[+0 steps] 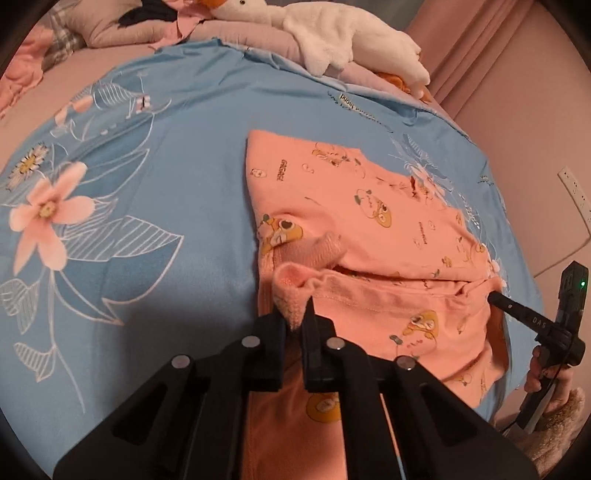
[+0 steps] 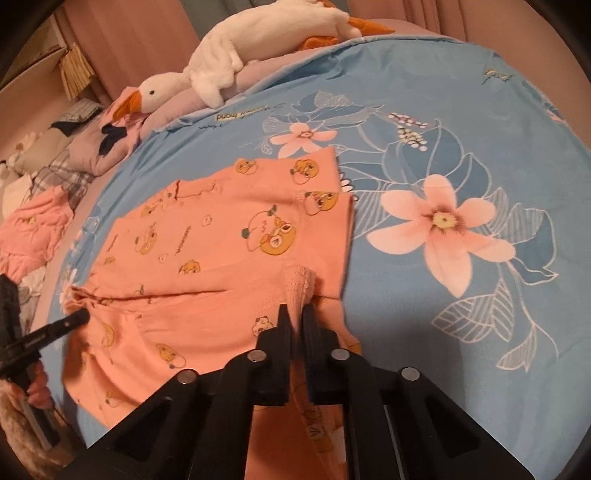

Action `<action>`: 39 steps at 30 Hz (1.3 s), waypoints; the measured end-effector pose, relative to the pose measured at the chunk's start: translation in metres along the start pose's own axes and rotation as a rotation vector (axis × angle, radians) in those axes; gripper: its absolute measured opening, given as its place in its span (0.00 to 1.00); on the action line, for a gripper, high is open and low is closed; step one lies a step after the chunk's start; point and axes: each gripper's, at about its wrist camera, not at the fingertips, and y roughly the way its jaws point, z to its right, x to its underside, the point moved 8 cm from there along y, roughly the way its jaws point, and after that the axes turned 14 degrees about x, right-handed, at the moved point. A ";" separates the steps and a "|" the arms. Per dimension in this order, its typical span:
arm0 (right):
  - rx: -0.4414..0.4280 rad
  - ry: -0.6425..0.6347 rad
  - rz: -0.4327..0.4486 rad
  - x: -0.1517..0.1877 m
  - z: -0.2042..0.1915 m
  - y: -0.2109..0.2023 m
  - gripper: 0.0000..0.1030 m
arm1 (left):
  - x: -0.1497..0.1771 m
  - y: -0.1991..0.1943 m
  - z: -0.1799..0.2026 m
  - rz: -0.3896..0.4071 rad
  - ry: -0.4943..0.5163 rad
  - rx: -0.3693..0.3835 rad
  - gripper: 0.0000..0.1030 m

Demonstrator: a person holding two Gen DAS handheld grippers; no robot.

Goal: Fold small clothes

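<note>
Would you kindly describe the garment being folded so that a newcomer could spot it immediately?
Start from the big blue floral bedsheet spread over the bed. On it lies a peach-pink garment printed with small orange cartoon bears, its near ribbed edge pinched by both tools. The crumpled pink clothes lie off the sheet.

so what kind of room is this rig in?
Most likely a bedroom: the pink garment lies on a bed spread with a blue floral sheet, a plush goose and pillows at its far edge, curtains behind.
</note>
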 end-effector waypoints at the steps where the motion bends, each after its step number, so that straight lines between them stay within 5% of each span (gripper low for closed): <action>1: -0.003 0.005 0.004 0.000 0.001 -0.003 0.05 | 0.000 -0.003 0.001 0.009 -0.003 -0.004 0.04; 24: -0.079 0.043 0.243 -0.030 0.006 -0.103 0.05 | -0.036 -0.080 0.056 0.197 0.004 0.155 0.04; 39: -0.081 0.036 0.269 -0.089 0.002 -0.079 0.05 | -0.107 -0.049 0.045 0.219 0.007 0.148 0.04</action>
